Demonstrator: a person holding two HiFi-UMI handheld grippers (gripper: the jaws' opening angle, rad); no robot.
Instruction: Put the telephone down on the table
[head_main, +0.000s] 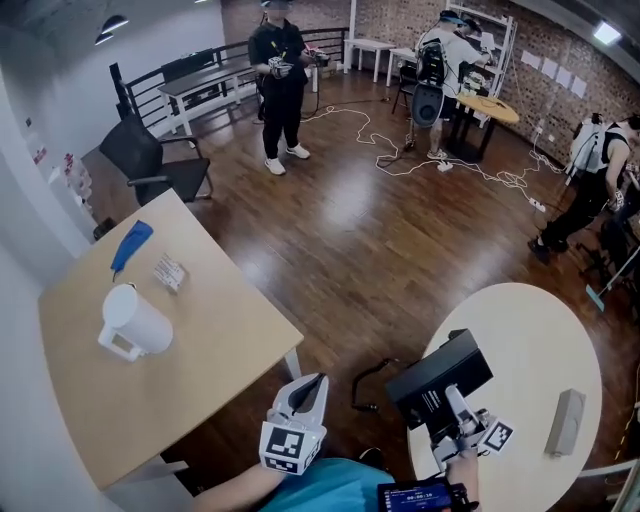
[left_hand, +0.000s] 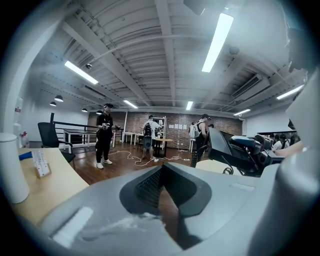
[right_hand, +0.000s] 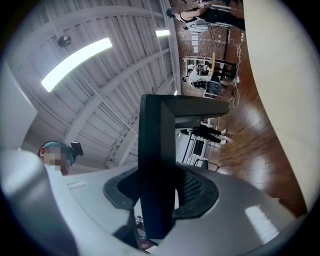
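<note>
The telephone (head_main: 440, 375) is a black boxy unit, and its coiled cord (head_main: 365, 388) hangs off its left side over the floor. My right gripper (head_main: 452, 400) is shut on it and holds it over the near left edge of the round pale table (head_main: 540, 340). In the right gripper view the telephone (right_hand: 157, 150) stands as a dark slab clamped between the jaws of the right gripper (right_hand: 160, 200). My left gripper (head_main: 312, 383) hovers over the floor between the two tables. It is shut with nothing in it, its tips meeting (left_hand: 161, 170). From the left gripper view the held telephone (left_hand: 235, 150) shows at the right.
A grey oblong object (head_main: 567, 420) lies on the round table. The square wooden table (head_main: 200, 340) at left carries a white jug (head_main: 133, 322), a blue item (head_main: 131, 245) and a small packet (head_main: 169, 271). Several people, chairs and floor cables (head_main: 440, 165) are farther off.
</note>
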